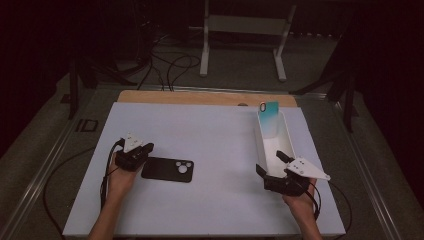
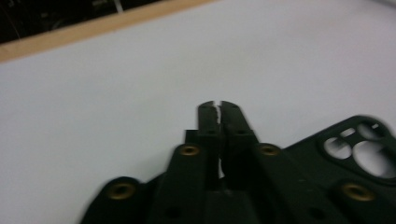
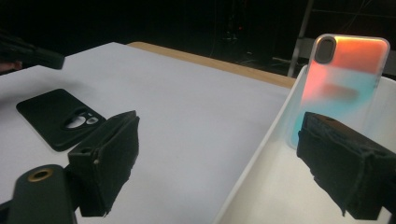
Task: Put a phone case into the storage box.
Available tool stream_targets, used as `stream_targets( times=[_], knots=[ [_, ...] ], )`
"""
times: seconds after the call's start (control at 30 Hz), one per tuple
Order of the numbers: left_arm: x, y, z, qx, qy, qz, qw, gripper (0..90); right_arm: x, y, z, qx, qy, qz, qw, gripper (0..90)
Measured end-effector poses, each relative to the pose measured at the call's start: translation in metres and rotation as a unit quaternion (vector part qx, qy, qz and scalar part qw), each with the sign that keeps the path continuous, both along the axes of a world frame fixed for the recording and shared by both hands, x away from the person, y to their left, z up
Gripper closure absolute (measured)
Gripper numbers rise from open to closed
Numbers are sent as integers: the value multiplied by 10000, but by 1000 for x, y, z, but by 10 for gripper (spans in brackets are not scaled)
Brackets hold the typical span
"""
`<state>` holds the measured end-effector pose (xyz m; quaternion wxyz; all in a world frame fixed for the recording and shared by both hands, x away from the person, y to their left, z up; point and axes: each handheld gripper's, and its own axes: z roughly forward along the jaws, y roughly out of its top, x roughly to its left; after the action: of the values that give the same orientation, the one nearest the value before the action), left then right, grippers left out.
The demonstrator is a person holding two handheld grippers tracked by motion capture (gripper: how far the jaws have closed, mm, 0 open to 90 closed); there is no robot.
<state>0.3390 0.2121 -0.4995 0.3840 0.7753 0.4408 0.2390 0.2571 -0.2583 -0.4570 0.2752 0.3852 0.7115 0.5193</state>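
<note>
A black phone case [image 1: 167,169] lies flat on the white table top [image 1: 210,140], camera cut-outs to the right. My left gripper [image 1: 145,151] sits at its left end. In the left gripper view its jaws [image 2: 218,109] are shut with nothing between them, and the black case [image 2: 345,154] lies just to their right. A long white tray [image 1: 257,145] stands at the right with a teal-and-orange phone case [image 1: 268,112] leaning upright at its far end. My right gripper [image 1: 271,163] is open at the tray's near end. Its jaws [image 3: 224,158] straddle the tray wall [image 3: 261,154] without pressing on it.
A wooden strip [image 1: 200,97] runs along the table's far edge. Beyond it, cables [image 1: 170,65] lie on the floor and a white stand [image 1: 245,30] rises. A bare stretch of white surface separates the black case from the tray.
</note>
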Motion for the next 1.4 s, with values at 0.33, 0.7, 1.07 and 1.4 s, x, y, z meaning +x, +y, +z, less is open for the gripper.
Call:
stream_targets(
  times=[0.33,0.7,1.07,1.4],
  knots=[
    [11,1,-20,409,493,136,9979,898,0,-1,1,-16,-10,-29,10000,130],
    [11,7,-25,381,653,42,9971,899,-1,0,0,-31,-8,5,10000,131],
    [-11,6,-22,512,749,-106,9958,898,-1,1,0,-60,0,23,10000,131],
    [-46,-11,-20,431,941,-549,9931,897,-1,2,0,-67,-30,50,10000,132]
  ],
)
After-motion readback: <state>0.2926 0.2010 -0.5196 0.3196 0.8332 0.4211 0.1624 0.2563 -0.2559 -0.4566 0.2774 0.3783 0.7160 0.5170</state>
